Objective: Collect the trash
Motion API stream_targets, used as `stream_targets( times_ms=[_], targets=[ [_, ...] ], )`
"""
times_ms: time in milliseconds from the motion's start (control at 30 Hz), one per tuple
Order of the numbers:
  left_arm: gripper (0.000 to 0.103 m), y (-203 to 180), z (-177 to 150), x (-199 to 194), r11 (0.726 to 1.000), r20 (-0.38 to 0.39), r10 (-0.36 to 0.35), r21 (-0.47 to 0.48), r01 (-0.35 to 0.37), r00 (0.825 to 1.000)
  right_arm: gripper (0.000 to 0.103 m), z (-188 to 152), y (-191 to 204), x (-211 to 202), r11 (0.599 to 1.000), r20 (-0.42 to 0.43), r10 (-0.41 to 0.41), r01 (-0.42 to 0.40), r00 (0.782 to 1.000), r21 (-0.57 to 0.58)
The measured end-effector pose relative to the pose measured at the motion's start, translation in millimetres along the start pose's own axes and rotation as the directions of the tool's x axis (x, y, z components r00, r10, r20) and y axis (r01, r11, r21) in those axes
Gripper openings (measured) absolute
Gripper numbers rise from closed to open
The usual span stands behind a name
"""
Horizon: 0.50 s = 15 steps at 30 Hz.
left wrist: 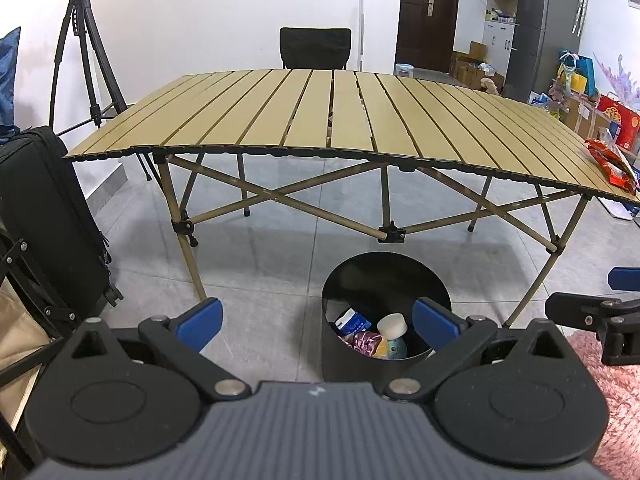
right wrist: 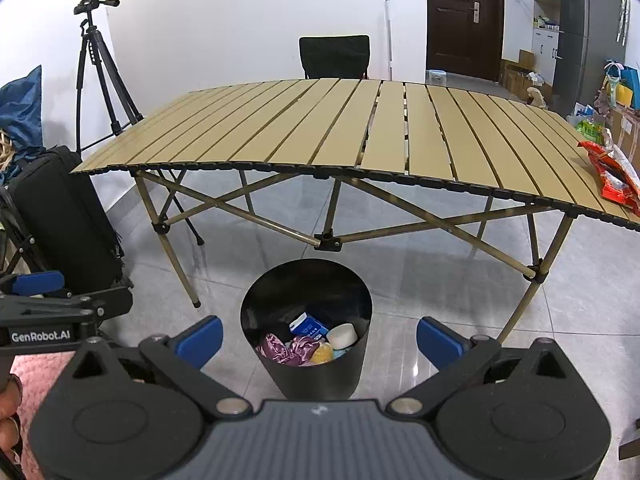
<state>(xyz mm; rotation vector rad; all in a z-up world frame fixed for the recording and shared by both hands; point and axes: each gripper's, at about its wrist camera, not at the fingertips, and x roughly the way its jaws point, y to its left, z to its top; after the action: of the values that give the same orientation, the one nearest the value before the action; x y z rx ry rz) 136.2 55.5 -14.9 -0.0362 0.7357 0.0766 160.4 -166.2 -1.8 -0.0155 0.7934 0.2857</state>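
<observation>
Left gripper [left wrist: 318, 318]: spread wide, empty. Right gripper [right wrist: 319, 338]: spread wide, empty. Black bin [right wrist: 316, 380]: on floor tiles before folding table [right wrist: 280, 128], holding blue carton [right wrist: 308, 326], purple wrapper [right wrist: 280, 350], white cup [right wrist: 342, 336]. Red snack bag [right wrist: 612, 178]: at table's right edge.

red snack wrapper [right wrist: 614, 178] flat at table's right edge — black bin [right wrist: 306, 376] holds trash.

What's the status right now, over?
Left gripper open, empty; right gripper open, empty. Red snack wrapper alone on table, far right edge. Black bin on floor, part filled. Nothing in the way.
</observation>
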Motion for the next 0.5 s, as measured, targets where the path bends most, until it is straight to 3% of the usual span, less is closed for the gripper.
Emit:
stream_targets(
  times_ms=[500],
  targets=[
    [0.103, -2.4, -2.0, -8.8, 1.000, 0.023, 0.004, 0.002, -0.004, 1.000, 0.103, -2.5, 1.5, -7.2, 1.000, 0.016, -0.002, 0.002, 1.000, -0.003]
  ],
)
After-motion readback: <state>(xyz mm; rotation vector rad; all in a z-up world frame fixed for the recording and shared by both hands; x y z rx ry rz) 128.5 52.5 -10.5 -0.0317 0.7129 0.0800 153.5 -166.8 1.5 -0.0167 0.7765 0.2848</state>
